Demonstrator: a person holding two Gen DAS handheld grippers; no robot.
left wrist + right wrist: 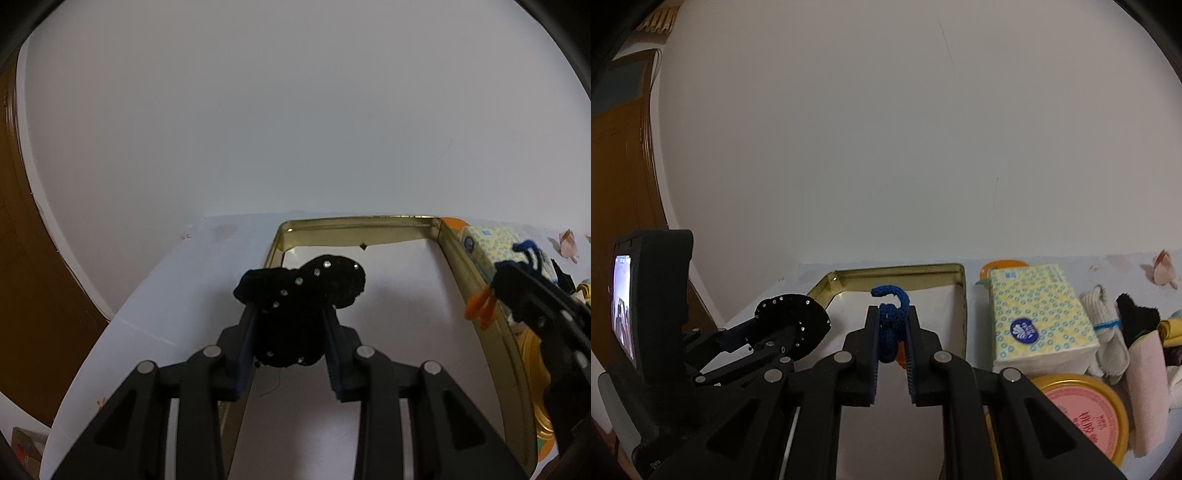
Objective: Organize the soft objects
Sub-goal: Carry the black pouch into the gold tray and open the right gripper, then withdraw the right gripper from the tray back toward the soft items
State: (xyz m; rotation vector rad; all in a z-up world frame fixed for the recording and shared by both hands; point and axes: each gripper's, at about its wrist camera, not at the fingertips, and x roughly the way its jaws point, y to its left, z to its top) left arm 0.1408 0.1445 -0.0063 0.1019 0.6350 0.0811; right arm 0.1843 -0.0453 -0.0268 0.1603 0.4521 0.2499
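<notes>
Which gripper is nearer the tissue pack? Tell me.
Right. The right gripper is just left of the tissue pack; the left gripper sits farther left.

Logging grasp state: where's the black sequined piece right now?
The black sequined piece is clamped in the left tongs, held over the gold tin; in the right wrist view it sits left of the right tongs.

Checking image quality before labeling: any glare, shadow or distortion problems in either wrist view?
Left wrist: black sequined scrunchie in the left gripper is underexposed, only sequins glint; gold tin rim shows mild glare; edges bow heavily. Right wrist: blue knitted cord in the right gripper reads sharp; tissue pack evenly lit; corners vignetted.
</notes>
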